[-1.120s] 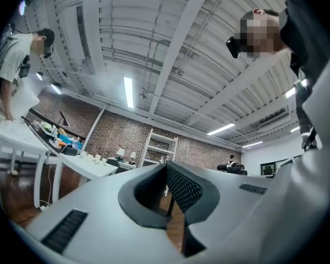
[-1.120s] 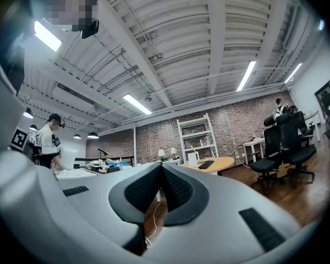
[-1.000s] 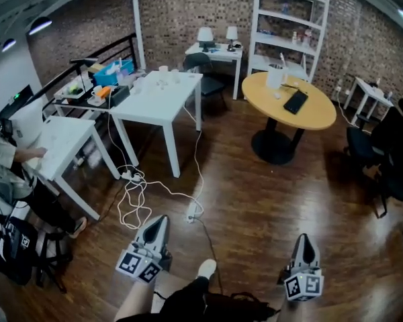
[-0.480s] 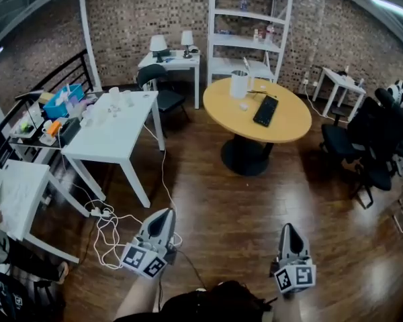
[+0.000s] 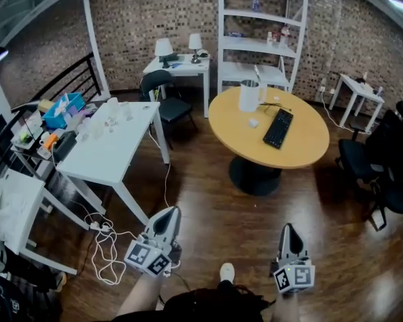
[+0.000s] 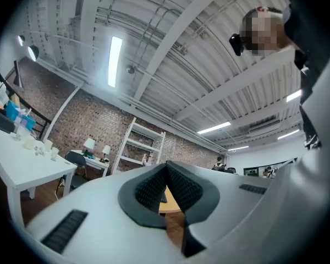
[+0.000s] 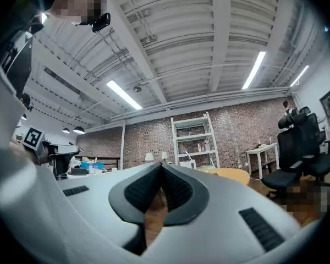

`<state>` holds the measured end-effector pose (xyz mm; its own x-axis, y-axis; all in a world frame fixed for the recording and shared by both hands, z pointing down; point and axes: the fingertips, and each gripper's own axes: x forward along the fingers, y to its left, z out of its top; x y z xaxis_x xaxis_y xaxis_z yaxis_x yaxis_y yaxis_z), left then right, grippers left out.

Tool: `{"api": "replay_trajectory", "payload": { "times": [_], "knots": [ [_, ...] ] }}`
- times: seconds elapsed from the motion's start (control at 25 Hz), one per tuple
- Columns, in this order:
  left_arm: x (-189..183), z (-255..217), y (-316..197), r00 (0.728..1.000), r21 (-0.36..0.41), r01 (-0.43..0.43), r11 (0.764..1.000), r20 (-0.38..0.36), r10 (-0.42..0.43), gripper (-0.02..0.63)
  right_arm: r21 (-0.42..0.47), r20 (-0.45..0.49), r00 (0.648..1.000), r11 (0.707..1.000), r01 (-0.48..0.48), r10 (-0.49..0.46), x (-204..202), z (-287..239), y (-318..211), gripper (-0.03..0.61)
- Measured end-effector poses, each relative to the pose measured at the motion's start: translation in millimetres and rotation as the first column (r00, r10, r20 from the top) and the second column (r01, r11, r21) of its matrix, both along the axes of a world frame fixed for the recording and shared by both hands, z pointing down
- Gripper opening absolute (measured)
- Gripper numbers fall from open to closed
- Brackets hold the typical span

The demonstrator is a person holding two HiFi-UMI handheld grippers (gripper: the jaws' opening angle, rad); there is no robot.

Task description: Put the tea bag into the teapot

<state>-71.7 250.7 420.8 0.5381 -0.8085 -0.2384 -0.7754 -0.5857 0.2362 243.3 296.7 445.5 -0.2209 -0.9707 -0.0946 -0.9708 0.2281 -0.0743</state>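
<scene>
At the near edge, a person is holding the left gripper [image 5: 168,212] and the right gripper [image 5: 288,228] low and forward. Each pair of jaws is pressed together on nothing, likely because the work is lying well out of reach. Beyond them the dark wooden floor [image 5: 208,193] is stretching toward 12 o'clock. There a round yellow wooden table [image 5: 305,146] is carrying the tall white jug-shaped teapot [image 5: 249,95] and a black keyboard [image 5: 278,127]. Just beside the keyboard is lying a small white scrap [image 5: 254,122], possibly the tea bag but too small to confirm. A white rectangular table [image 5: 114,146] is standing at 10 o'clock. White shelving [image 5: 262,42] is lining the brick wall [image 5: 134,12] behind.
</scene>
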Motion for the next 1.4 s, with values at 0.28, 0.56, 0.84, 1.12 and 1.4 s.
{"api": "replay_trajectory", "payload": {
  "times": [0.28,0.56,0.84,1.12,1.4],
  "knots": [
    [63.9,-15.9,-129.7,0.998,0.006,0.029,1.0,0.048,-0.029,-0.008,0.017,-0.007,0.999,0.999,0.04,-0.04,66.1,-20.9,-150.2,0.009],
    [79.5,-12.0,-224.0,0.997,-0.026,0.045,0.999,0.057,-0.044,-0.008,-0.013,-0.015,0.997,0.997,0.075,-0.075,76.3,-14.7,-253.7,0.009],
    [46.0,8.6,-339.7,1.0,-0.005,0.017,1.0,0.02,-0.017,-0.008,-0.09,-0.038,0.997,0.994,0.06,-0.063,40.0,19.2,-357.5,0.009],
    [-7.4,-1.7,-480.6,1.0,0.013,-0.017,1.0,0.005,0.017,-0.008,-0.063,-0.063,0.997,0.997,0.043,-0.047,-24.7,2.4,-497.2,0.009],
    [-28.3,-4.4,-593.2,0.996,0.015,-0.086,0.996,0.01,0.086,-0.008,-0.099,-0.08,0.997,0.995,-0.007,-0.001,-62.2,13.0,-588.4,0.011]
  ]
}}
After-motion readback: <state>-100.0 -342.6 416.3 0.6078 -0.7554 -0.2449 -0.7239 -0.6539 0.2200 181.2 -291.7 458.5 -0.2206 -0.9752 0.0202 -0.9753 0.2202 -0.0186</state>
